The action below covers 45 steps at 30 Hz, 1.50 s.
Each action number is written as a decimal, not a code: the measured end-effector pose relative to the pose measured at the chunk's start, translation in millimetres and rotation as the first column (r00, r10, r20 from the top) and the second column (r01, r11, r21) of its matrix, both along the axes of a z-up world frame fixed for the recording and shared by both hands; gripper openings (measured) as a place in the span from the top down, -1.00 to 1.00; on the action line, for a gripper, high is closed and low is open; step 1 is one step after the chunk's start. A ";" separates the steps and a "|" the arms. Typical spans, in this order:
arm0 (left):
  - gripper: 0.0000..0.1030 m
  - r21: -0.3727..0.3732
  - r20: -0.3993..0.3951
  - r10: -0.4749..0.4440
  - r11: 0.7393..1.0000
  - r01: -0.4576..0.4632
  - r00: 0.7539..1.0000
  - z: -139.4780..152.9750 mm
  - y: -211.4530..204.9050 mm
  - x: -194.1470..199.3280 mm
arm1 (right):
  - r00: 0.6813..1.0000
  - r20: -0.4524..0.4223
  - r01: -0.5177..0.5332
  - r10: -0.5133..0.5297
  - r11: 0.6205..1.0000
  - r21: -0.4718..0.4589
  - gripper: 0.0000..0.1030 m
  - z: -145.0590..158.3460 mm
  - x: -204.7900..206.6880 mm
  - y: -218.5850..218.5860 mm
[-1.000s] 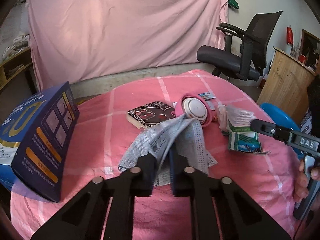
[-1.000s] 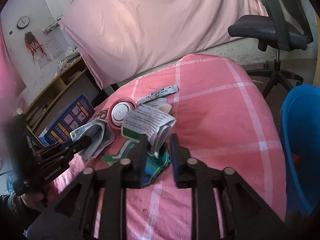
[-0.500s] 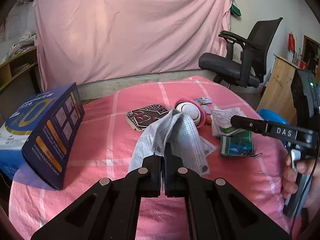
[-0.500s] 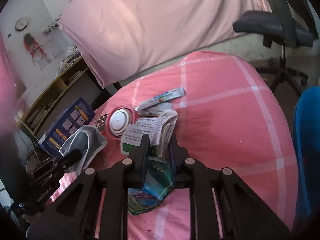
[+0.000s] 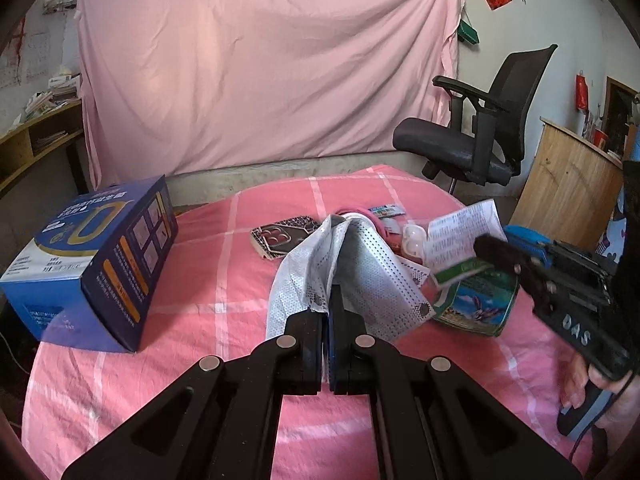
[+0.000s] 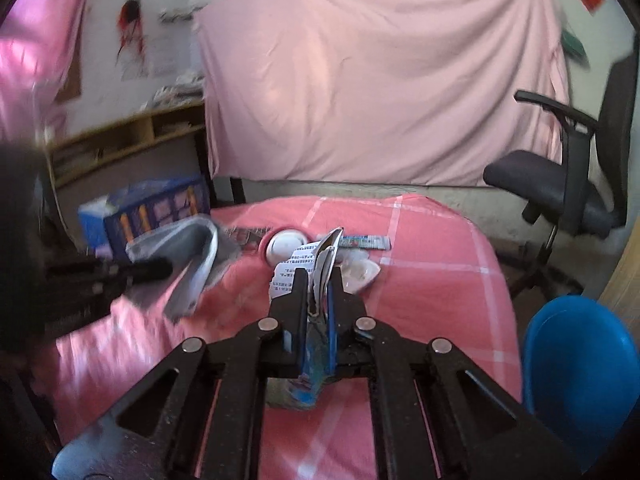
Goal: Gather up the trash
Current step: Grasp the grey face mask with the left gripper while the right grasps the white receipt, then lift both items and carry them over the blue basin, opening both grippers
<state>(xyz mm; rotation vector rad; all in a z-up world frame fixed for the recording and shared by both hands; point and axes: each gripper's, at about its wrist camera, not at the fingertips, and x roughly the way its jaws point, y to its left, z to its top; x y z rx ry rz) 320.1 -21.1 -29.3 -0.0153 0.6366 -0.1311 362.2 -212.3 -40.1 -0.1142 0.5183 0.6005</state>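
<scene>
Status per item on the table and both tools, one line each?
left tool: shut on face mask
face mask: pinched, lifted, draping
right tool: shut on paper wrapper
paper wrapper: clamped, raised off cloth
blue box: closed, resting on table
phone case: lying flat

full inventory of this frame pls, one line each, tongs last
face mask: 1, grey-white, lifted off the table, pinched by left tongs
snack wrapper: 1, green and white, held up by right tongs
phone case: 1, dark patterned, mid-table
round pink item: 1, pink with white centre, mid-table
tube: 1, blue-white, far side of table
box: 1, blue, left table edge
bin: 1, blue, right of table
office chair: 1, black, background
left tongs: shut on mask
right tongs: shut on wrapper
</scene>
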 end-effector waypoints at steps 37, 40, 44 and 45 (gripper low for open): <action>0.99 -0.013 -0.113 -0.048 0.999 0.047 0.992 -20.2 -22.8 -28.6 | 0.985 -0.170 -0.040 0.039 0.999 -0.004 -0.10 -15.1 -20.2 -16.6; 0.99 -0.021 -0.112 -0.046 0.999 0.044 0.993 -19.9 -22.3 -26.4 | 0.982 -0.185 -0.028 0.027 1.000 -0.001 -0.17 -12.7 -14.7 -14.7; 0.99 -0.036 -0.110 -0.030 0.999 0.026 0.993 -20.6 -18.5 -23.8 | 0.975 -0.222 -0.008 0.005 1.000 -0.014 -0.49 -15.9 -7.1 -8.7; 0.99 -0.039 -0.111 -0.026 0.999 0.022 0.994 -20.9 -17.3 -23.7 | 0.972 -0.235 -0.008 0.005 1.000 -0.009 -0.49 -17.5 -5.0 -7.1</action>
